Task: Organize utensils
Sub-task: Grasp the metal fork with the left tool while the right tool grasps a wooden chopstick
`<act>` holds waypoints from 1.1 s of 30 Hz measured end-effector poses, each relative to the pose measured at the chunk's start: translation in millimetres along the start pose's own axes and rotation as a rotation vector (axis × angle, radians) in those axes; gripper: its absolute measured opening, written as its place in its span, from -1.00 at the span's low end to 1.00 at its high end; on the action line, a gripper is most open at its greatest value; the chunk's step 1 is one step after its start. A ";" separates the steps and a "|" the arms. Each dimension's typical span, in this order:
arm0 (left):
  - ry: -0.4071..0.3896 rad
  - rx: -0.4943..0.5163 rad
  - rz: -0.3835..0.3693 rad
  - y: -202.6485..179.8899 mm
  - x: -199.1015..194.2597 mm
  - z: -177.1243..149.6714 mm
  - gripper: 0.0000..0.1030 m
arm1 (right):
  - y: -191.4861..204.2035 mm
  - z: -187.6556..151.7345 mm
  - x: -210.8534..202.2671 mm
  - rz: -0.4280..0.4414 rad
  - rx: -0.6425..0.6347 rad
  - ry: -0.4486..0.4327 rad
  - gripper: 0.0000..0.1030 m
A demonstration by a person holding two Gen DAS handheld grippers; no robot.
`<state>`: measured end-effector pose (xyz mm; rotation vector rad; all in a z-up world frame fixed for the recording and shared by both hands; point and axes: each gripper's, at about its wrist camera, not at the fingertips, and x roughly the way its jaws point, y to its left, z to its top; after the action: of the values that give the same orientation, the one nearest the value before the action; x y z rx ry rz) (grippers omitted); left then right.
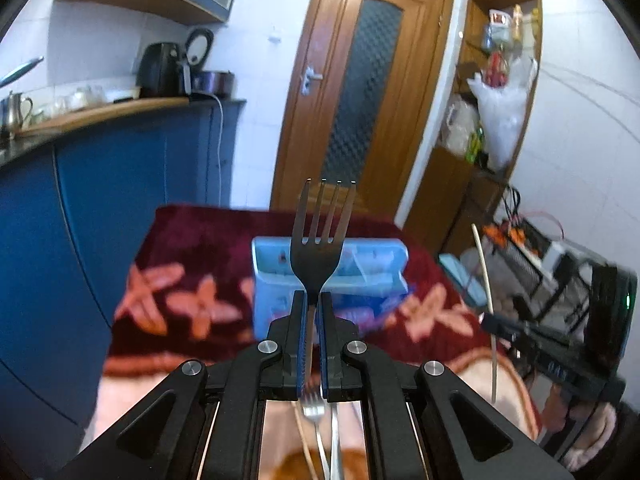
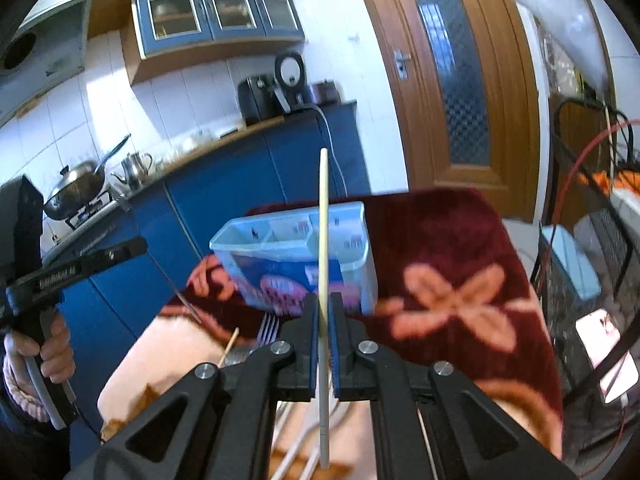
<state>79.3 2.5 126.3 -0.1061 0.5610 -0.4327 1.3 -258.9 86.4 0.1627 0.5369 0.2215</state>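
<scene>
Fingers [image 1: 297, 320] pinching fork [image 1: 318, 240], chopstick [image 2: 323, 220]

Place: a home kitchen.
Cabinets: glossy blue base cupboards [image 2: 224, 208] run along the left of both views; blue glass-fronted wall cupboards [image 2: 218, 16] hang at the upper left.
Cooking gear: a steel wok with a lid [image 2: 76, 190] sits on a stove at the left edge, with a small steel jug [image 2: 134, 166] just beside it.
Appliances: a black air fryer [image 1: 160, 70] stands on the wooden worktop [image 1: 120, 110].
Walls: white tiles [image 2: 52, 120].
Door: a brown wooden door with a patterned glass panel [image 1: 364, 92], upper centre.
Table: a dark red floral plush cloth [image 2: 440, 240] covers it.
</scene>
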 end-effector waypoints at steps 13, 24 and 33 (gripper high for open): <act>-0.097 0.020 0.058 -1.2 35.8 70.4 -0.90 | -11.6 34.4 33.5 0.050 0.018 -0.112 -0.88; -0.008 -0.011 0.102 10.4 100.7 51.7 -0.90 | -18.8 74.9 86.1 0.041 0.008 -0.284 -0.88; 0.055 -0.046 0.117 16.9 125.7 27.5 -0.90 | -16.4 58.9 130.9 0.083 -0.062 -0.231 -0.88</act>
<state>195.7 -36.1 84.0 -0.1049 0.6278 -0.3100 144.4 -247.4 69.1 0.1479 0.2933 0.2960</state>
